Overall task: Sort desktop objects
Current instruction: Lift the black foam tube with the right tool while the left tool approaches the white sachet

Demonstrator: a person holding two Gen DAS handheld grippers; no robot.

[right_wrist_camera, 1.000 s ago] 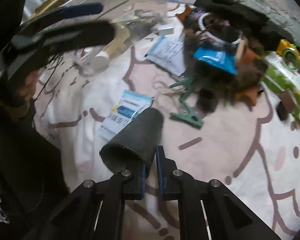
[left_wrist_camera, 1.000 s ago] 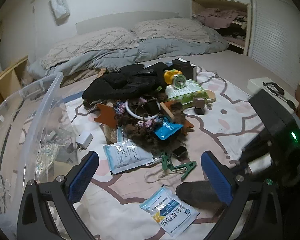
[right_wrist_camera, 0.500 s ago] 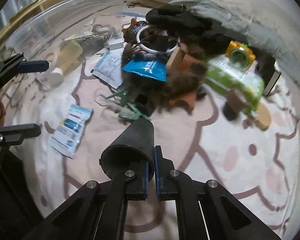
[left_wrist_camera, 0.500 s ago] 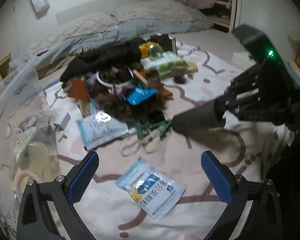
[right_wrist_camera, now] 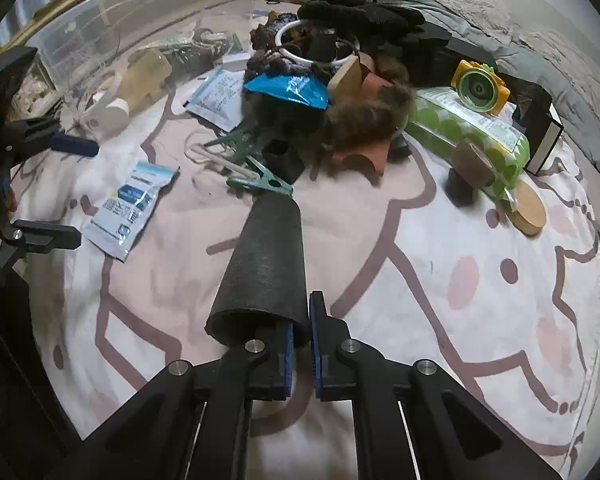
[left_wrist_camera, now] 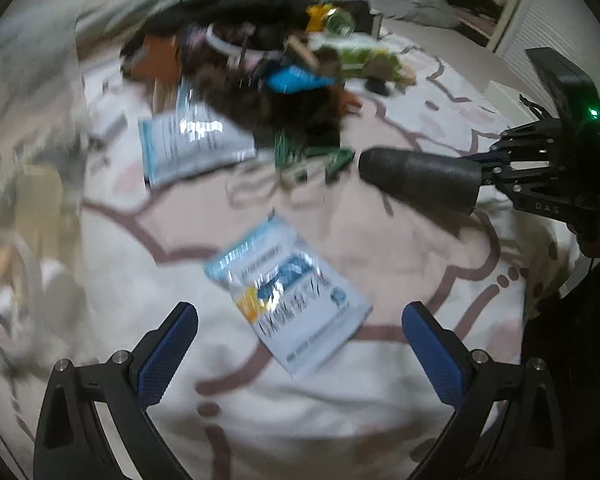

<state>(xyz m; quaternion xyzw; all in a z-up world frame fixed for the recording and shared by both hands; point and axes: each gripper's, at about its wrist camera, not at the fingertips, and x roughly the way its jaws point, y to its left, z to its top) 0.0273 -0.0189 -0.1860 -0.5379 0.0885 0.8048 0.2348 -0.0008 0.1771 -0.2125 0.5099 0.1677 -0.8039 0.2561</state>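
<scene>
Right gripper: jaws pressed nearly together, pinching the wall of a black foam tube at its open near end; tube held clear of the bedding, far end pointing at the green clothespins.
Left gripper: blue-padded fingers spread wide, nothing between the pads; poised above a white-and-blue sachet lying flat on the blanket. View heavily blurred.
Blanket: pale pink and white with brown cartoon outlines, spread over a bed.
Clutter heap, centre of blanket: blue foil packet, brown fur piece, white ring, black gloves, second printed sachet at its left edge.
Right of heap: green dotted packet, yellow-and-green round toy on top, wooden disc beside its near end, black box behind.
Clear plastic bin: left of heap, holding small mixed items, not identifiable individually.
</scene>
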